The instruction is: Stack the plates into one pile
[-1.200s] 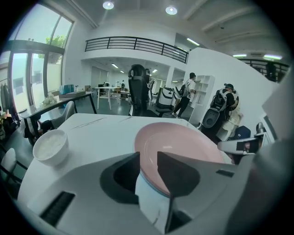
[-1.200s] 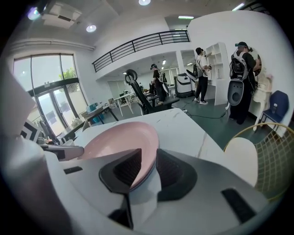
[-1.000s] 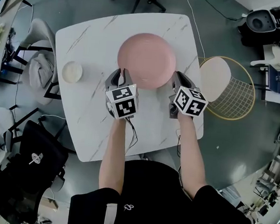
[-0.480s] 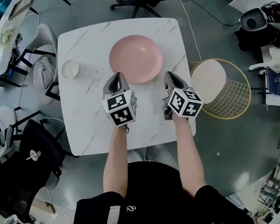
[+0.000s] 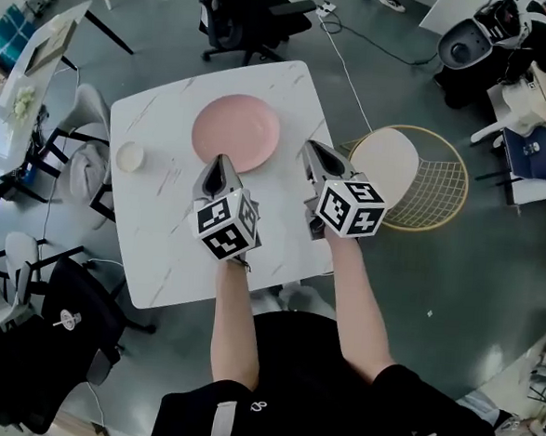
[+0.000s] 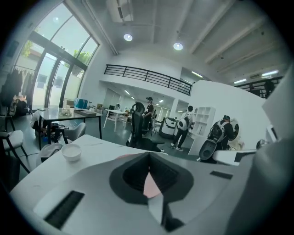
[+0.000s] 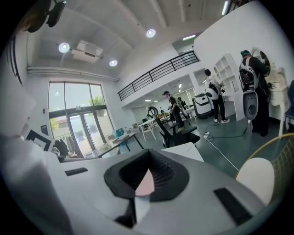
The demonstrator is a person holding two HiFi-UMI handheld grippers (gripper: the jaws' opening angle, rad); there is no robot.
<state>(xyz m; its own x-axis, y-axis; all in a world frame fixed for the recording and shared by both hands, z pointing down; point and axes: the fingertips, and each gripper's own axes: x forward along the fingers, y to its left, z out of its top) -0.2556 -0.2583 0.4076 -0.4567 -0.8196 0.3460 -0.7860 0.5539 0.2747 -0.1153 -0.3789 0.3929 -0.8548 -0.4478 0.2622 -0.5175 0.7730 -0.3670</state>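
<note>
hovering shut and empty, left tongs and right tongs flank the pink plate by its rim over open table.

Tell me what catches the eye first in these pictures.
A pink plate sits on the far half of the white marble table, with a small white bowl off to its left. On the person's side of the plate, the left gripper and right gripper are both shut and empty. A gold wire chair stands right of the table.

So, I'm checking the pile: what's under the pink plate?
Only the pink plate shows from above, resting on the white table. Whether another plate lies beneath it is covered.
</note>
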